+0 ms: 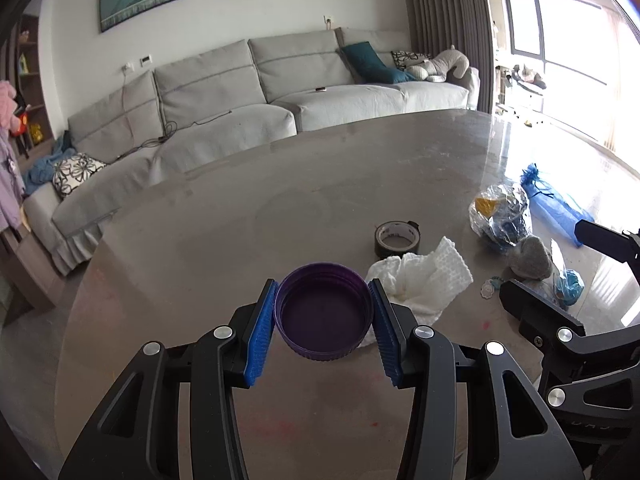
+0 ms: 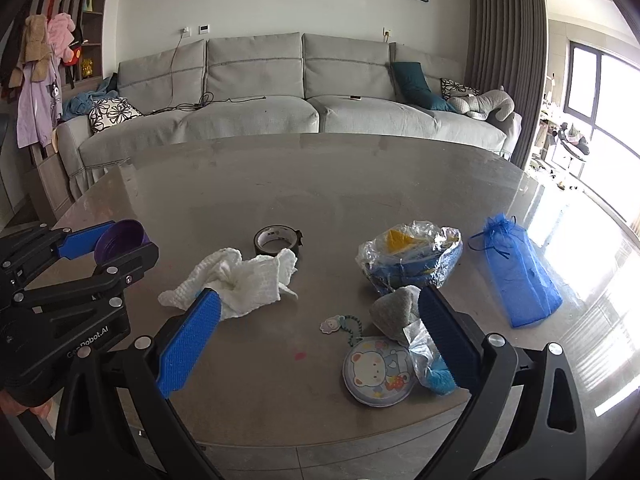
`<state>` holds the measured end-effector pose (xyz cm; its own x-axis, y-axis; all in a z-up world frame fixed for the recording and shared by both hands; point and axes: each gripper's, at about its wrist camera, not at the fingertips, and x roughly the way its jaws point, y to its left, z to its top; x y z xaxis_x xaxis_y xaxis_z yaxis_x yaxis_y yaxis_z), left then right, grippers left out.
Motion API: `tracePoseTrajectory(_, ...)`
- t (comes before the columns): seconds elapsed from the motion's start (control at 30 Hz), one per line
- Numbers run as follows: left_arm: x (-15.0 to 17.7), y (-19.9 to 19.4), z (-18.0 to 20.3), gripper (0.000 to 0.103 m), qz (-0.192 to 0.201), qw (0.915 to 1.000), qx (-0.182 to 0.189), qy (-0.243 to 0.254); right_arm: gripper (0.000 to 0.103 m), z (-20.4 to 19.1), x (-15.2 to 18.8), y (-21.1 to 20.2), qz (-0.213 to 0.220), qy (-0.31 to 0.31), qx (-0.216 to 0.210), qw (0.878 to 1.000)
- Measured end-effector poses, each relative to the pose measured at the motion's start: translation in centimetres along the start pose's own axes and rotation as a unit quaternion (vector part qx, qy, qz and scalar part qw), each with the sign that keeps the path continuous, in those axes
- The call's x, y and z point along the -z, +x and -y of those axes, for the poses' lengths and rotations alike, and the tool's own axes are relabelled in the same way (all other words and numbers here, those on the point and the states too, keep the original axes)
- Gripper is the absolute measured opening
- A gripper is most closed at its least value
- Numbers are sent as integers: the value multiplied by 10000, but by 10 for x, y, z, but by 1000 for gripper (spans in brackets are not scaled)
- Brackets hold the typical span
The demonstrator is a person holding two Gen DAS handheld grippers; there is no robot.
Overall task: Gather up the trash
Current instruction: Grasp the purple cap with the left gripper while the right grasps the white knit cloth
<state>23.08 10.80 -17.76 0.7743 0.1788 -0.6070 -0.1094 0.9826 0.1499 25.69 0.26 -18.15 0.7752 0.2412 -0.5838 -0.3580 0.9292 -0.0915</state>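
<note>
2 wrist fisheye views, each angled down over the desk toward the sofa. Left view sits close above the desk's left part; right view stands rightward. Both share the white cloth and tape roll.

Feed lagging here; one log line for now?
left tool: shut on purple lid | right tool: open, empty | tissue, tape: on table

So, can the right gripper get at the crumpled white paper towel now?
Probably yes: the right gripper is open and empty, the crumpled white paper towel lies uncovered beside its left finger, with nothing between.
</note>
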Motion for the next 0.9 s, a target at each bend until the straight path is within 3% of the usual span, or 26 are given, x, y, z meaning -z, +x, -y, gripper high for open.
tracePoseTrajectory(0.2,-3,16,-34,45,6,9996,-266,13,98,-29,-15,29,-67,-34,-186,9998)
tracePoseTrajectory(0.4,1,42,-64,45,-181,9983,-476,-290,98,-56,-19,63,-316,-159,-299,9989)
tracePoseTrajectory(0.5,4,50,-77,45,-338,9972,-398,-537,98,-63,-16,80,-563,-108,-326,9978)
tracePoseTrajectory(0.73,2,50,-77,45,-272,9975,-355,-546,98,-67,-4,102,-1006,-57,-271,9945)
tracePoseTrajectory(0.8,2,50,-76,45,-263,9977,-334,-530,84,-67,0,106,-1103,-58,-312,9934)
tracePoseTrajectory(0.83,2,49,-76,45,-251,9977,-341,-525,82,-67,2,108,-1150,-64,-320,9928)
tracePoseTrajectory(0.87,2,49,-75,45,-243,9977,-348,-533,70,-66,3,106,-1084,-50,-326,9936)
tracePoseTrajectory(0.9,2,48,-76,45,-239,9976,-344,-553,51,-63,4,103,-1048,-53,-354,9939)
